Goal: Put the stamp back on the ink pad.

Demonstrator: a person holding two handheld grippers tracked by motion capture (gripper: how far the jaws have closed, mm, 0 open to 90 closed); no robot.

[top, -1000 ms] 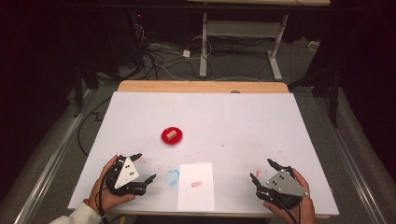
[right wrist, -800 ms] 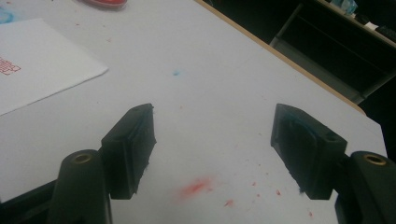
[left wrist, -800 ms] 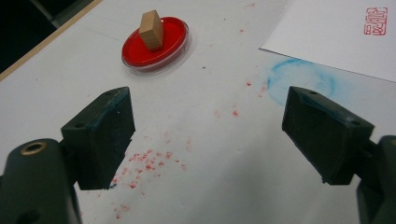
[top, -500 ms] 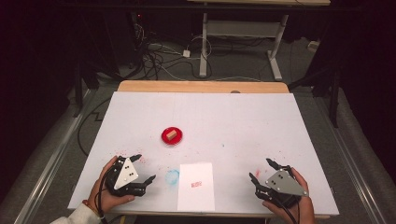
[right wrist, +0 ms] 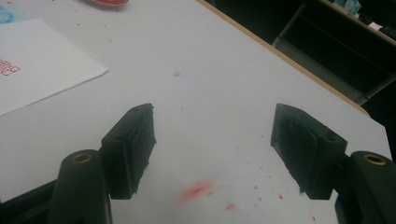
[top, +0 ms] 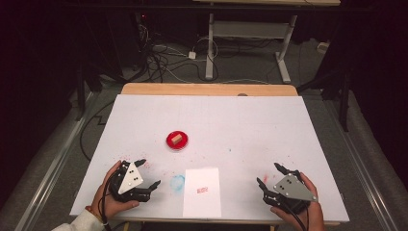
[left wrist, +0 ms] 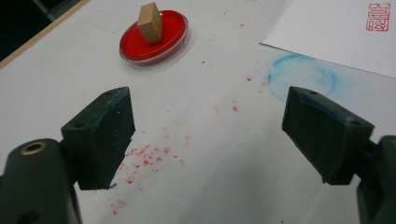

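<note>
Here both hands rest low, left claw (top: 148,173) and right claw (top: 270,176) agape.

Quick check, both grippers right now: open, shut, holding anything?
Left gripper: open, jaws wide apart, nothing between them.
Right gripper: open, jaws wide apart, nothing between them.

Your small wooden stamp block (top: 177,139) stands upright in the round red ink dish (top: 171,143), mid-table left of centre; the stamped white sheet (top: 202,202) lies near you.
</note>
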